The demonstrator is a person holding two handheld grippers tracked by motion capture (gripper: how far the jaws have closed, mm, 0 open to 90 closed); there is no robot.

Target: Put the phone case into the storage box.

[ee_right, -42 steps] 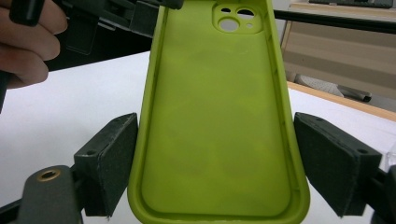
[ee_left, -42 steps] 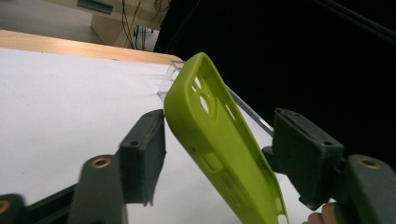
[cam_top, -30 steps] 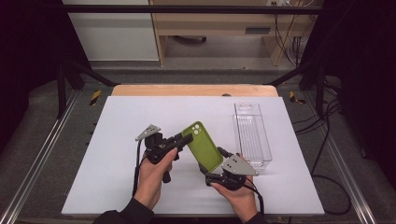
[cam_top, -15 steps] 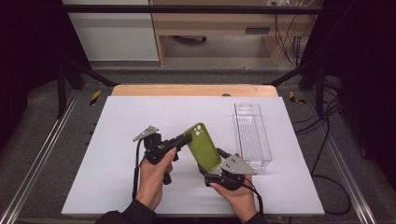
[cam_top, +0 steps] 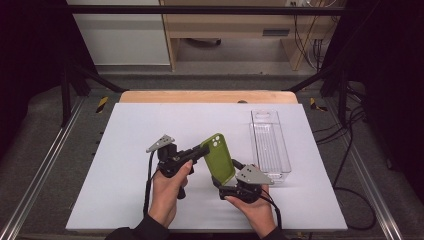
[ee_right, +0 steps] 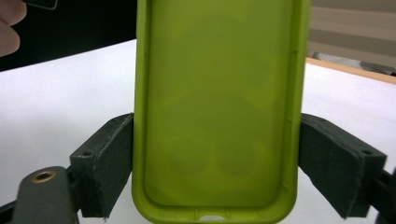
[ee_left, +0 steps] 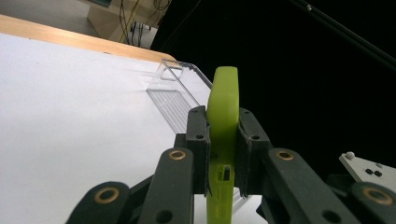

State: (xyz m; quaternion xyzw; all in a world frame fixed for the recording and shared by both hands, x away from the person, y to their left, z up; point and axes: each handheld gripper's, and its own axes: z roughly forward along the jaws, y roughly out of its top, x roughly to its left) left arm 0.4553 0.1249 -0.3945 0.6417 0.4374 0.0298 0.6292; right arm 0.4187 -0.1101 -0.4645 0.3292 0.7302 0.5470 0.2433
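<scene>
Green phone case (cam_top: 218, 159) held off worktop (cam_top: 125, 130), long axis tilted up-left | right hand-held gripper (cam_top: 235, 176) clamped across lower sides | left hand-held gripper (cam_top: 202, 151) pinching upper edge | clear tray (cam_top: 270, 145) just right.

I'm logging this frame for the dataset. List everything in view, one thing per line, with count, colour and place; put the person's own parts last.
phone case: one, lime green, held up off the table between both grippers, tilted.
clear plastic tray: one, transparent, empty, on the white table right of the case, long side running away from the person.
table: one, white top with a wooden far edge.
metal frame rails: grey, along the table's left and right sides.
cables: black, on the floor at right.
left gripper: one, black, jaws shut on the case's faces near its top.
right gripper: one, black, jaws shut on the case's long edges at its bottom end.
hands: two, one on each gripper, entering from the bottom.
</scene>
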